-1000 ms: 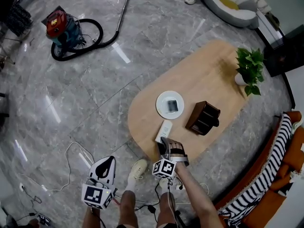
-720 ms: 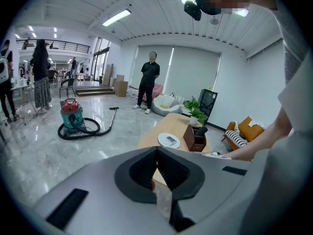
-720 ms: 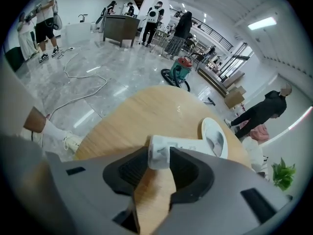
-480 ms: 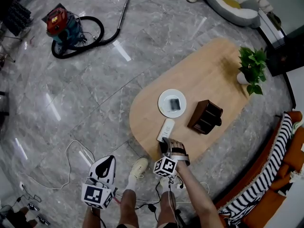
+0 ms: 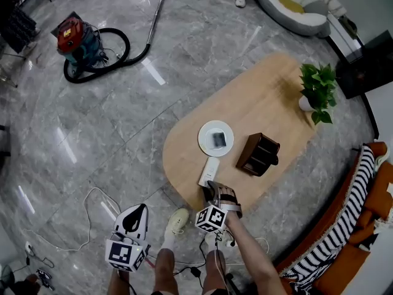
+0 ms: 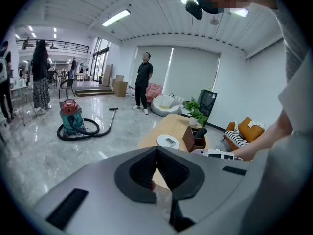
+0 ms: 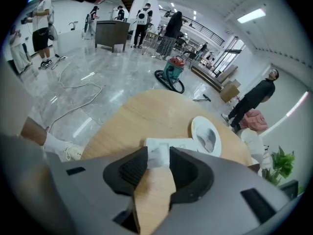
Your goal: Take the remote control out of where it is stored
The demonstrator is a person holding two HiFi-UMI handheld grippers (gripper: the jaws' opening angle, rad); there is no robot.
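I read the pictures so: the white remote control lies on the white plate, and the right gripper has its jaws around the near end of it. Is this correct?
Not quite. The remote control lies on the bare wooden table, beside the white plate, not on it; the head view shows this. The right gripper does have its jaws around the near end of it.

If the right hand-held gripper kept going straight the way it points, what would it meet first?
The remote control: its near end sits between the jaws, seemingly gripped; the table lies right beneath.
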